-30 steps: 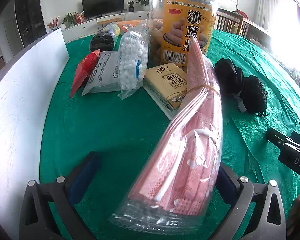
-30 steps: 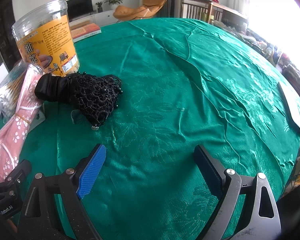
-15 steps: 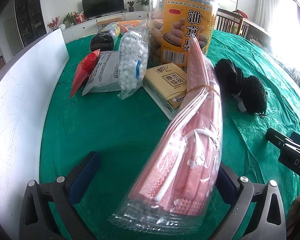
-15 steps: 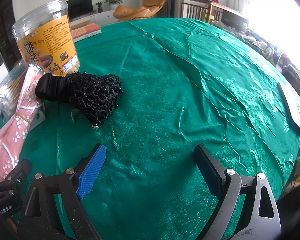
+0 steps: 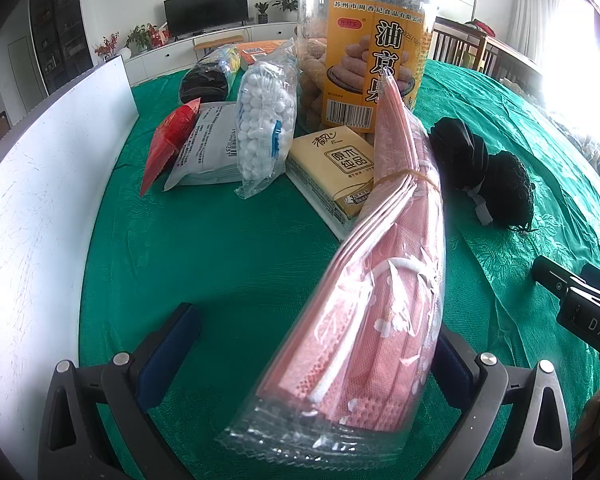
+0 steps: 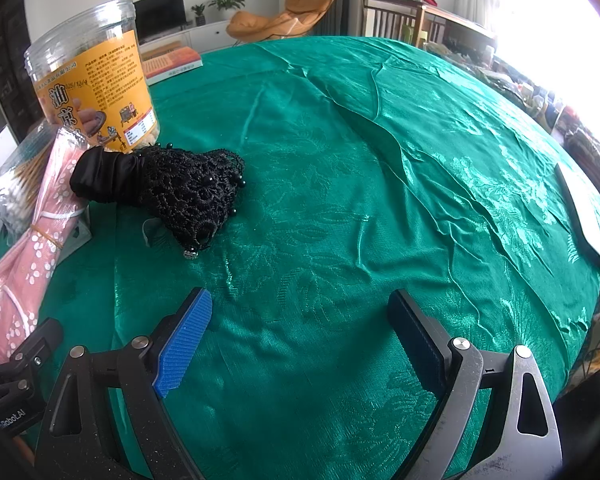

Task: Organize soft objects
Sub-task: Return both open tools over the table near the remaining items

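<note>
A wrinkled green tablecloth (image 6: pixel 380 168) is covering the table beyond the snack jar (image 6: pixel 96 80); both the left gripper (image 5: pixel 312 344) and the right gripper (image 6: pixel 300 320) are hanging spread.

Left wrist view: sits just behind my left claw (image 5: pixel 312 344), low over the green patterned tablecloth (image 5: pixel 220 248), facing the clutter and a far television wall.
Right wrist view: sits behind my right claw (image 6: pixel 300 320), close above bare cloth, facing chairs and a bright window.
Shared ground: both see the clear plastic snack jar with orange label (image 5: pixel 364 40), the black lace pouch (image 6: pixel 180 192) and the pink bagged masks (image 5: pixel 380 280).
</note>
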